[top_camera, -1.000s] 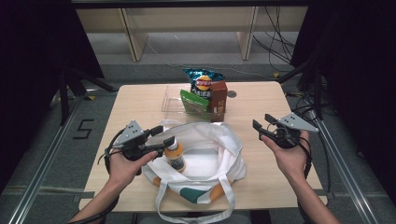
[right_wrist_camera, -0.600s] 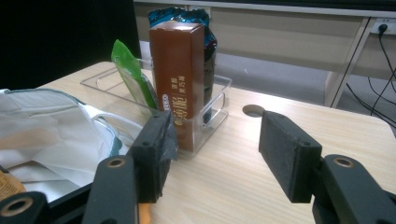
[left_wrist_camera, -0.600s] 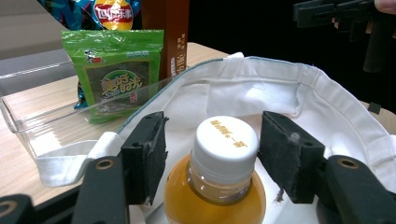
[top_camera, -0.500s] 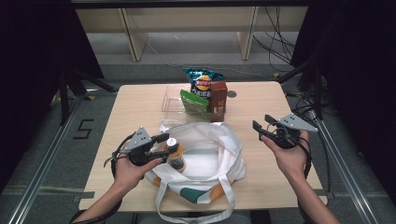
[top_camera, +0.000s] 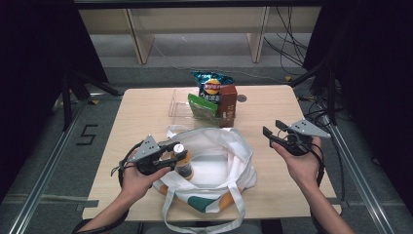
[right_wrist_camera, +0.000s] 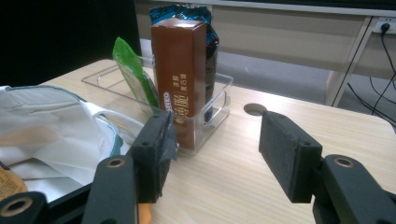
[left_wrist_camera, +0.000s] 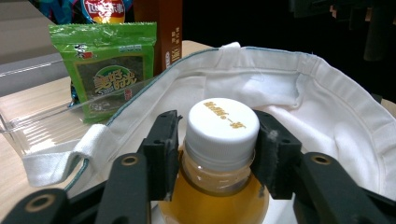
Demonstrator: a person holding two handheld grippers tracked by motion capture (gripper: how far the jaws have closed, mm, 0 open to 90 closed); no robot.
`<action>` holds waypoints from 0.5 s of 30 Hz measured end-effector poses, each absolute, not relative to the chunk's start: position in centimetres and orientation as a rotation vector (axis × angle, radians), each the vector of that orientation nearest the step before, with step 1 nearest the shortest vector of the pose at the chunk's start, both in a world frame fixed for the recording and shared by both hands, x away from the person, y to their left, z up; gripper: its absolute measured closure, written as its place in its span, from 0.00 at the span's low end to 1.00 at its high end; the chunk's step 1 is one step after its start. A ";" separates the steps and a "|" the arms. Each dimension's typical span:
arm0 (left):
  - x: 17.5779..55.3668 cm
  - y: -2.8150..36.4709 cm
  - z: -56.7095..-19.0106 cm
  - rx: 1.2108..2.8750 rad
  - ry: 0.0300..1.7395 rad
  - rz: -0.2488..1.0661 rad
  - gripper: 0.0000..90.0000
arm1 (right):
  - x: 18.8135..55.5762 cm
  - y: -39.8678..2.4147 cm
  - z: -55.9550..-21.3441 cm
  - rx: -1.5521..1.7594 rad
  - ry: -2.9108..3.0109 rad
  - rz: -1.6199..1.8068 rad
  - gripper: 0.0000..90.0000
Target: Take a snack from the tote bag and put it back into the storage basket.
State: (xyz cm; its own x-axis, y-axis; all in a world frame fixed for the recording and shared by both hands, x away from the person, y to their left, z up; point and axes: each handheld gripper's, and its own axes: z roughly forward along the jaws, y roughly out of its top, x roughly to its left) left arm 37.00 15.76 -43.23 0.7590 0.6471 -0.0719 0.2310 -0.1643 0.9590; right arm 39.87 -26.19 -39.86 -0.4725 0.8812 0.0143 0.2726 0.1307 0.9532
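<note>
The left gripper [top_camera: 168, 157], clamped on the juice bottle's [left_wrist_camera: 219, 158] neck, seems to be bagging it in the white tote [top_camera: 219, 156] near the table's [top_camera: 146, 107] front edge, next needing release, while the right gripper [top_camera: 272, 134] waits wide.

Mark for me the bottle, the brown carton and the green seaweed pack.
bottle [left_wrist_camera: 222, 122], left gripper view, on its white cap, held between the fingers.
brown carton [right_wrist_camera: 179, 70], right gripper view, on its front face, standing in the clear tray.
green seaweed pack [left_wrist_camera: 112, 70], left gripper view, on its printed front.
</note>
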 end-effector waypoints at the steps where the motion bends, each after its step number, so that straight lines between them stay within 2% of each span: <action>1: 36.9 15.8 -43.1 1.746 0.691 0.438 0.63 | 39.8 -26.1 -39.8 1.119 1.831 1.354 0.50; 15: 36.9 16.3 -41.9 1.700 0.697 0.457 0.65 | 39.9 -26.1 -40.0 1.105 1.839 1.345 0.50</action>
State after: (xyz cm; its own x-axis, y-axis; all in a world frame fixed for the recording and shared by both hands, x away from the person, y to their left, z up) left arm 36.91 16.27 -41.89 0.7451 0.6639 -0.0640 0.2063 -0.1381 0.9687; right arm 39.90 -26.10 -39.96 -0.4736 0.8807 0.0064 0.2727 0.1397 0.9519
